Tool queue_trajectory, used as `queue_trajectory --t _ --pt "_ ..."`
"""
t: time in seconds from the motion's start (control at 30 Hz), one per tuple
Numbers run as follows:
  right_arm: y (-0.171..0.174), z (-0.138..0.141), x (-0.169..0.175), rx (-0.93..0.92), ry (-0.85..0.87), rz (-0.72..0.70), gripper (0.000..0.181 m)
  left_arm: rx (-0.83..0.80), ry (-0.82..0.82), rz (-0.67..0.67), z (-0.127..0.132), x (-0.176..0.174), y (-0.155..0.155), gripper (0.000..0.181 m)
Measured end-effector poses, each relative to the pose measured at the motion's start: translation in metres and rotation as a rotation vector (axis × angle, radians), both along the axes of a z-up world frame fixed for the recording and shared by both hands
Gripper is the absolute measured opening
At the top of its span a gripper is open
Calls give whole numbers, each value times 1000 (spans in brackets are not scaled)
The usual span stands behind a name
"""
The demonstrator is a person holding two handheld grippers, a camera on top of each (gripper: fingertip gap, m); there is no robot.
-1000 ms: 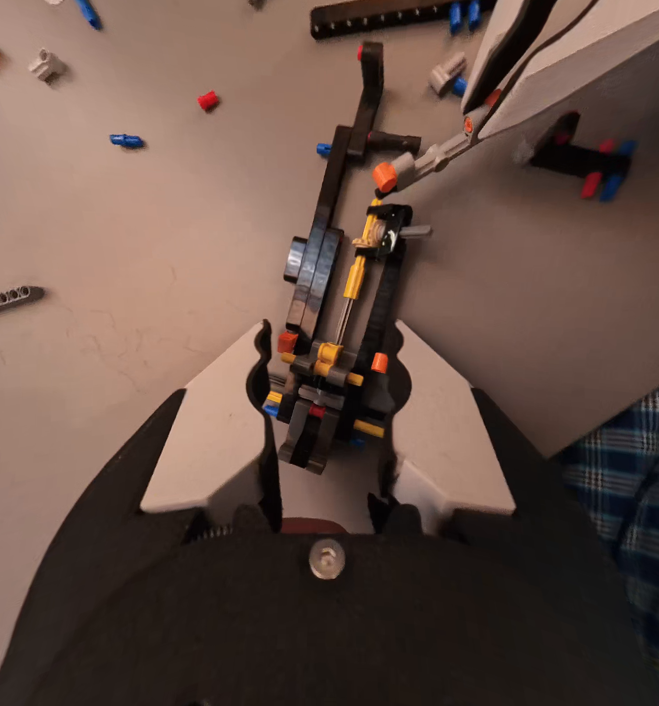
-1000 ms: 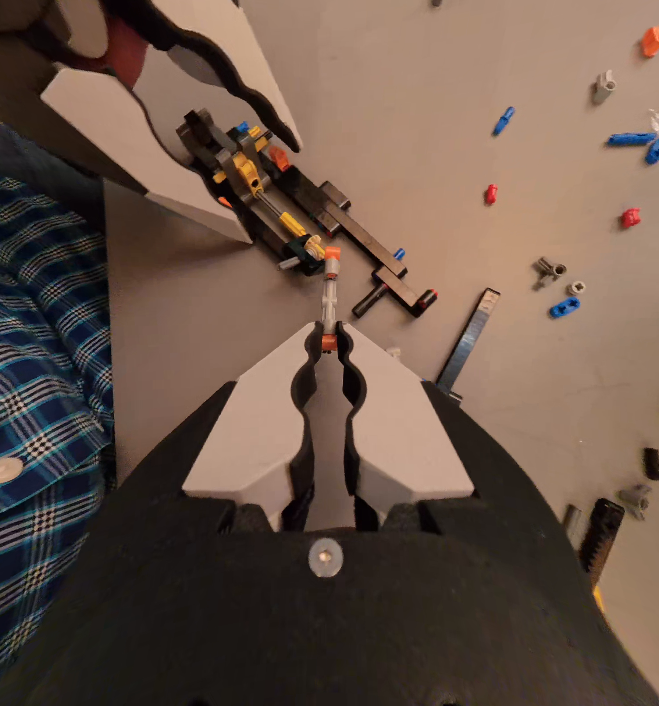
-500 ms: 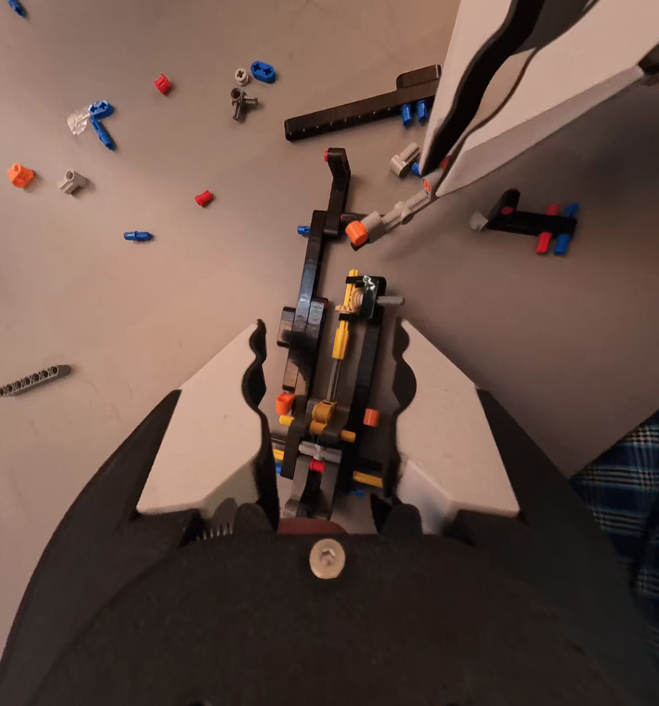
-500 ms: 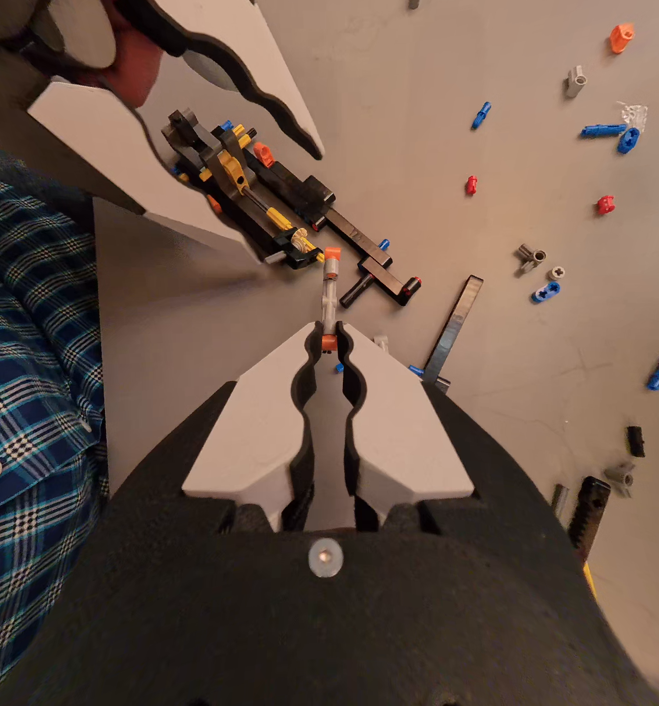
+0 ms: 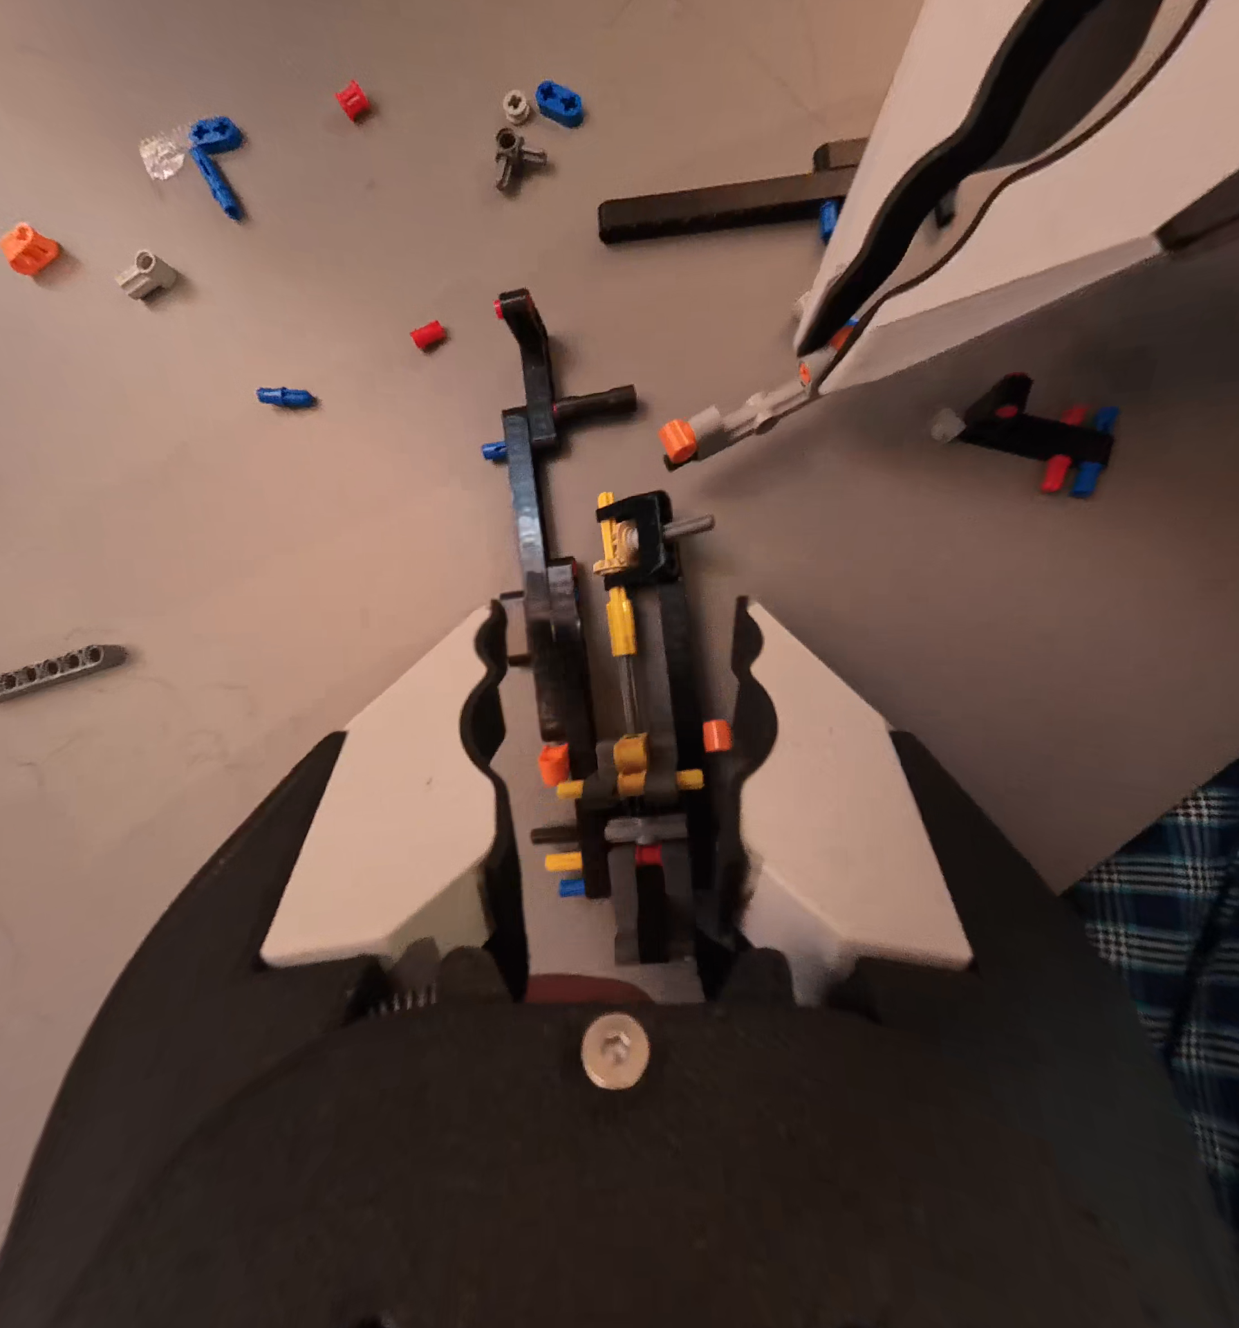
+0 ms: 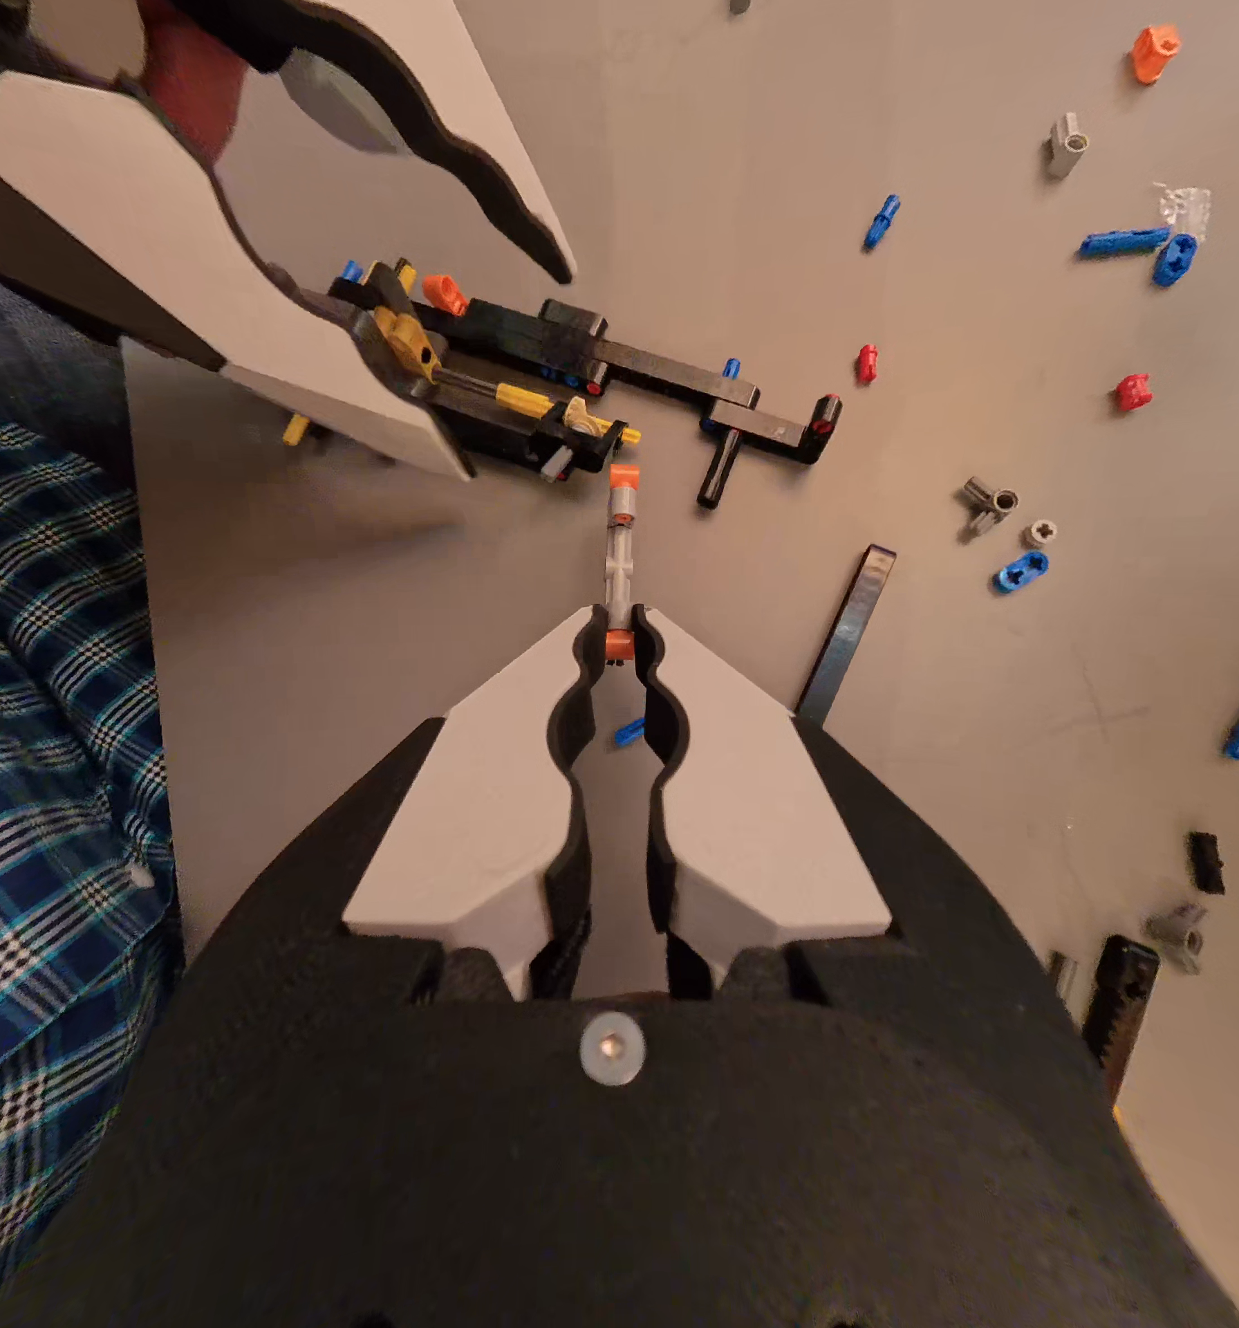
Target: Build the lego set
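Orange-capped piece: you had a slim grey axle piece (image 6: 618, 553) with orange bushes at both ends nipped by its near bush between the very tips of your right tool (image 6: 613, 625), which was closed down tight on it.
Right tool pose: it pointed forward along the surface (image 6: 710, 180), the piece sticking straight out past the tips, its far orange end just short of the assembly.
Left tool: your left tool (image 5: 616, 726) straddled the rear of the black and yellow lego assembly (image 5: 631, 690). The right finger looked to touch it, but there was a gap on the left, so I could not tell whether you gripped it or only steadied it.
Left tool pose: it came in low and lengthwise over the assembly, whose long black arm ran ahead past the tips.
Where the build was: it lay between the two tools, its black bracket end (image 5: 642, 532) and short grey pin nearest the incoming piece.
Doing the step well: judging from this, you needed to line the piece up with its socket before pushing, keep the assembly braced, and press along the axis; a pinch this shallow could let it pivot.
Loose parts: blue, red, grey and orange pins (image 6: 882, 221) lay scattered well apart beyond.
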State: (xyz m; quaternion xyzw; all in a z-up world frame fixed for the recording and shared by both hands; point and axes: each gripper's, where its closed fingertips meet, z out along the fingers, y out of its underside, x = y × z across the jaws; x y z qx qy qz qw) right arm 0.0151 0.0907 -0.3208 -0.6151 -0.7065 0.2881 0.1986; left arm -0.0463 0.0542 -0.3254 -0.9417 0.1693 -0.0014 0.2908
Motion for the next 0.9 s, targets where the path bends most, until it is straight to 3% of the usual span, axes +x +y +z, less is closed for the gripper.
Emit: queue_trajectory --t 0.13,0.33,0.9 --pt "3 -5 -11 10 -19 -18 4 -38 16 -9 -4 -14 -10 72" --pt "7 -14 -26 36 -46 -43 5 -66 18 -55 -18 -9 -14 62" --pt "8 -13 -42 5 -22 -95 4 -15 23 5 -17 -8 -10 58"
